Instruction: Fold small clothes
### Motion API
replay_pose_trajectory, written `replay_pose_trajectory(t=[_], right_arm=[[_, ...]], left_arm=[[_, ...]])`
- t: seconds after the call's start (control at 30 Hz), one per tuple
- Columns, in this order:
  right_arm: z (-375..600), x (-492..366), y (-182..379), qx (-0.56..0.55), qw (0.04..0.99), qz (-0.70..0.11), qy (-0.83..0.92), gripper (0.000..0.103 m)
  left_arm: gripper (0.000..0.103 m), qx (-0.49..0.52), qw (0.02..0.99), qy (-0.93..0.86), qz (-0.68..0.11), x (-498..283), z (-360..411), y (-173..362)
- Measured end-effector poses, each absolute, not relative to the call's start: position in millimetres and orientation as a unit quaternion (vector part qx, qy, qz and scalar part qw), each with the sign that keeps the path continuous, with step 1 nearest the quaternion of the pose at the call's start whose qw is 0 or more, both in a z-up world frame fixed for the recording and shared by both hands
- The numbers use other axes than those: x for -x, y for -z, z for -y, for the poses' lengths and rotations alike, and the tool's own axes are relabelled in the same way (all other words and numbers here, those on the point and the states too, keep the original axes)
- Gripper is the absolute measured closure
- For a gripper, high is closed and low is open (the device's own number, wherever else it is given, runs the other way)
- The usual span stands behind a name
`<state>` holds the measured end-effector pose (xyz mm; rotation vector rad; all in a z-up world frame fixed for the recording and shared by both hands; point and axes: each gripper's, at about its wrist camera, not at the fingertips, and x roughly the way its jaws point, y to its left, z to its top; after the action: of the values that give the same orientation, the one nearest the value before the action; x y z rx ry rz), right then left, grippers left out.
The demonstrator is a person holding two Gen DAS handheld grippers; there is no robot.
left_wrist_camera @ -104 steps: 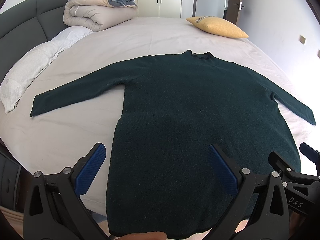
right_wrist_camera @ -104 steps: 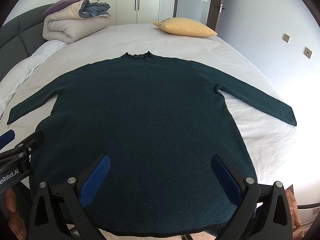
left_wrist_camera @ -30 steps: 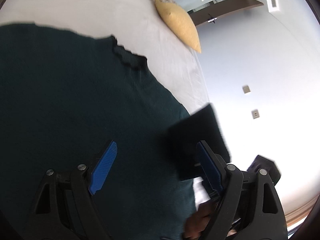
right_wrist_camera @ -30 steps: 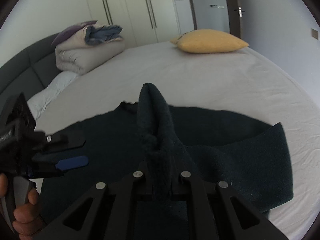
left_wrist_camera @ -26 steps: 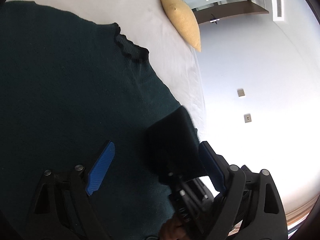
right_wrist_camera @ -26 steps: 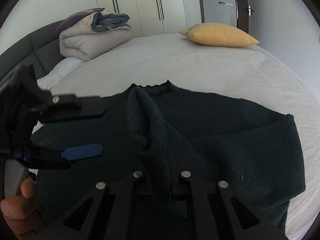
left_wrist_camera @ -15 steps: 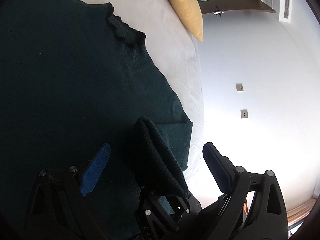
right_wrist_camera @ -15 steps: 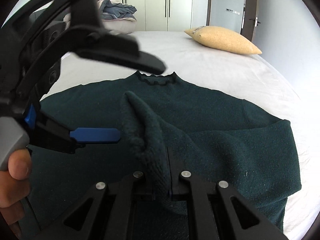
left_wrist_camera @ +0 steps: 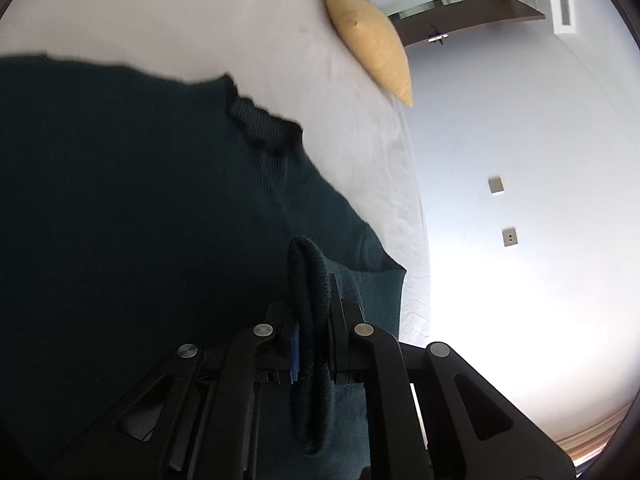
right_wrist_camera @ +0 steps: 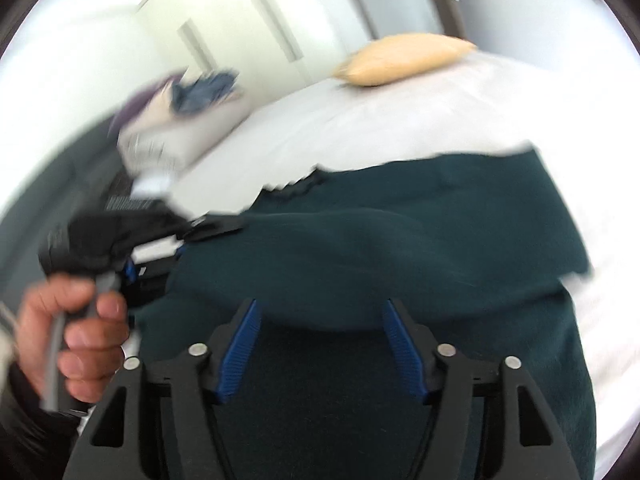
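Note:
A dark green sweater (left_wrist_camera: 120,200) lies on the white bed (left_wrist_camera: 200,12), its frilled collar (left_wrist_camera: 260,124) toward the pillow. Its right sleeve is folded in over the body (right_wrist_camera: 400,240). My left gripper (left_wrist_camera: 312,320) is shut on the sleeve's cuff (left_wrist_camera: 310,280), which stands up between the jaws. In the blurred right wrist view my right gripper (right_wrist_camera: 320,344) is open and empty over the sweater; the left gripper (right_wrist_camera: 120,240) and the hand holding it show at the left.
A yellow pillow (left_wrist_camera: 368,40) lies at the far side of the bed, also in the right wrist view (right_wrist_camera: 400,60). Folded duvets (right_wrist_camera: 176,120) sit by the dark headboard. The bed's right edge (left_wrist_camera: 416,220) runs along a pale wall.
The right gripper carried the sleeve cuff in over the body, then let go and opened. The left gripper, open before, closed on the cuff.

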<state>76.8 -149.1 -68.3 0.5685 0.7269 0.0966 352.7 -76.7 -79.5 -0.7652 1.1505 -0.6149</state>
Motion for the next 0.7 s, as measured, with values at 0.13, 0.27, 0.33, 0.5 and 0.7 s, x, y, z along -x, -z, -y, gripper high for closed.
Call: replay_pose_trajectory(t=[0.13,0.27,0.33,0.5,0.7], right_arm=[[207,-80,95,-0.458,0.82,-0.34,-0.052,0.03],[234,-87,111,-0.534,0.786,-0.308,-0.046,0.03],[244,-92,118,-0.559,0.77,-0.304,-0.042,0.03],[271,-105,122,-0.608,0.746,-0.268,-0.039,0.031],[281,-108,123,-0.618,0.742,-0.257,-0.036,0.031]], left_arm=[[0.095,0.331,0.764,0.265,-0.486,-364,56,52],[0.095,0.33,0.775,0.25,-0.477,-366,38,52],[0.095,0.329,0.773,0.242,-0.485,-362,26,59],[0.095,0.339,0.767,0.215,-0.5,-352,-6,88],[0.095,0.339,0.762,0.202,-0.513,-354,-21,116]])
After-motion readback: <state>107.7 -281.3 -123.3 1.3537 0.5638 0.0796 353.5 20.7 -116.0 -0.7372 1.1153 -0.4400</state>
